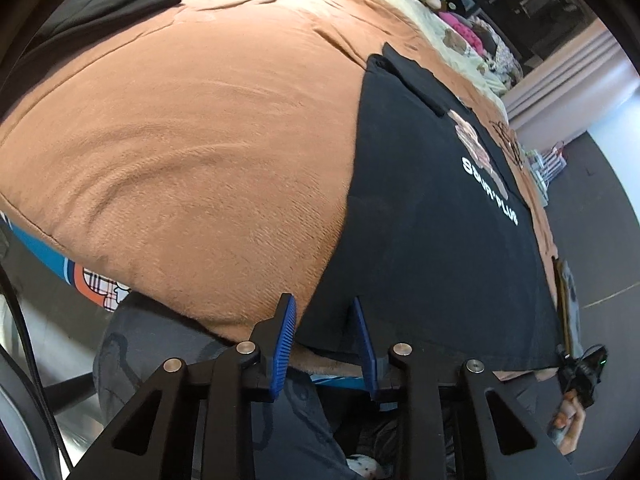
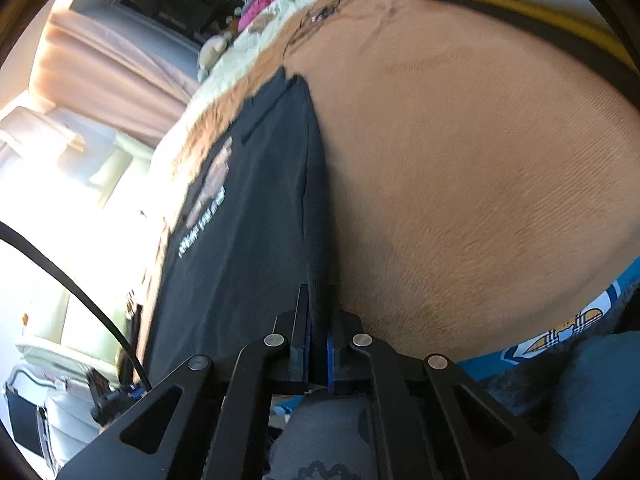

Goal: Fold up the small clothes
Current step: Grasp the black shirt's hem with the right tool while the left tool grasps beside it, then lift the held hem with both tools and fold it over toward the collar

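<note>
A black T-shirt (image 1: 432,216) with a bear print and white lettering lies flat on the brown blanket (image 1: 192,136). My left gripper (image 1: 324,312) is open, its blue pads either side of the shirt's near left hem corner. In the right wrist view the same shirt (image 2: 256,208) stretches away from me, and my right gripper (image 2: 318,320) is shut on its near right hem corner. The right gripper also shows in the left wrist view (image 1: 580,368) at the shirt's far hem corner.
Another dark garment (image 1: 120,0) lies at the blanket's far left. A yellow-and-black garment (image 2: 540,12) lies at the far right. Plush toys and clothes (image 1: 472,36) are piled at the head of the bed. The bed edge with a blue patterned sheet (image 2: 560,332) is near me.
</note>
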A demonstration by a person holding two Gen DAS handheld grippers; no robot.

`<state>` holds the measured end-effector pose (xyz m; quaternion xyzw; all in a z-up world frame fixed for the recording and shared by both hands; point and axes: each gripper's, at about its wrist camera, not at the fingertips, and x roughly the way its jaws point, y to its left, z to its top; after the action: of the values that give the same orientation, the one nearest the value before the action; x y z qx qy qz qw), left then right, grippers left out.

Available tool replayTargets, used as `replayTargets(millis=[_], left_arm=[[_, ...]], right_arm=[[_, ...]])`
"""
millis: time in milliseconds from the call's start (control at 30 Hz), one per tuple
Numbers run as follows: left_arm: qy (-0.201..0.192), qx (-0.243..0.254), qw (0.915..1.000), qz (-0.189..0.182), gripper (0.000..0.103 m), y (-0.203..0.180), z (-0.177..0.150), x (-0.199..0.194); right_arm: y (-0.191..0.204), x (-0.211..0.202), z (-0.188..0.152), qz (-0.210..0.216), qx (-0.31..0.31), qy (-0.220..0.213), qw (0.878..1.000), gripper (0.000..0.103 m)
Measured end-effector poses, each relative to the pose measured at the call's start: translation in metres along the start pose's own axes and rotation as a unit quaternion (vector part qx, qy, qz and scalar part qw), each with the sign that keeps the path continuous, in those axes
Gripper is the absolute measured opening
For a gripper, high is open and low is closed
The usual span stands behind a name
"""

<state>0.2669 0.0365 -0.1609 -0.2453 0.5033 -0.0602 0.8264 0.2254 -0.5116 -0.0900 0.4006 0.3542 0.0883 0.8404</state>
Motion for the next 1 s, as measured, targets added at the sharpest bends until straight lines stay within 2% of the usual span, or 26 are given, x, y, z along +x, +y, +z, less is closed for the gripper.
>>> replayTargets(millis=[100,167,233,333,567,1000], left_arm=[[-0.010,0.004,0.9999,0.008,0.029,-0.003,0.000,0.002],[-0.010,-0.001,0.9999,0.010,0.015,-0.002,-0.001,0.002],[-0.009,-0.006,0.9999,0.001,0.009,-0.002,-0.002,0.001],[-0.031,0.005,0.9995,0.003,0.007,-0.009,0.000,-0.010],[-0.080,0.002,0.9966,-0.019,0.006,-0.016,0.014,-0.049],[-0.160,0.000,0.9857,-0.053,0.006,-0.024,0.033,-0.129]], right_arm=[[0.004,-0.007,-0.002,0.006,-0.005,-0.008,1.000,0.002],[0.007,-0.009,-0.005,0.006,-0.007,-0.009,1.000,0.002],[0.008,-0.012,-0.007,0.009,-0.005,-0.012,1.000,0.001],[0.011,-0.014,-0.009,0.013,-0.007,-0.017,1.000,0.001],[0.025,-0.025,-0.010,0.026,-0.021,-0.029,0.999,0.001],[0.045,-0.062,-0.033,0.064,-0.051,-0.047,0.996,0.001]])
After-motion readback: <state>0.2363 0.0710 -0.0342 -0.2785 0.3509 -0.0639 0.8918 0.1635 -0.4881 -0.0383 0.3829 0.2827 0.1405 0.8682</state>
